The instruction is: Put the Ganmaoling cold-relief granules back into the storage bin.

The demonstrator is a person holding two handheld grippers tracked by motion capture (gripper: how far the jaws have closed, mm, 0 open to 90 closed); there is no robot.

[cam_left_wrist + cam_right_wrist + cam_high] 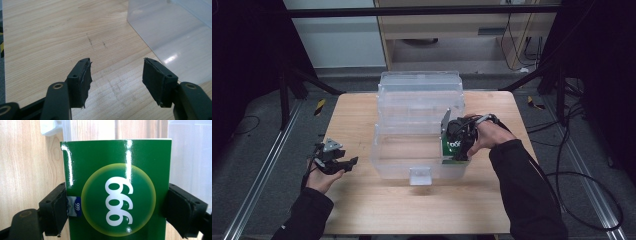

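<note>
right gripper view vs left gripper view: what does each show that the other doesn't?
Right gripper view alone: a green box marked 999, clamped between the right gripper jaws, with a white latch at top left. Left gripper view alone: the left gripper with jaws apart and nothing between them, above scuffed wood. Both: the wooden table and part of the clear bin.
</note>
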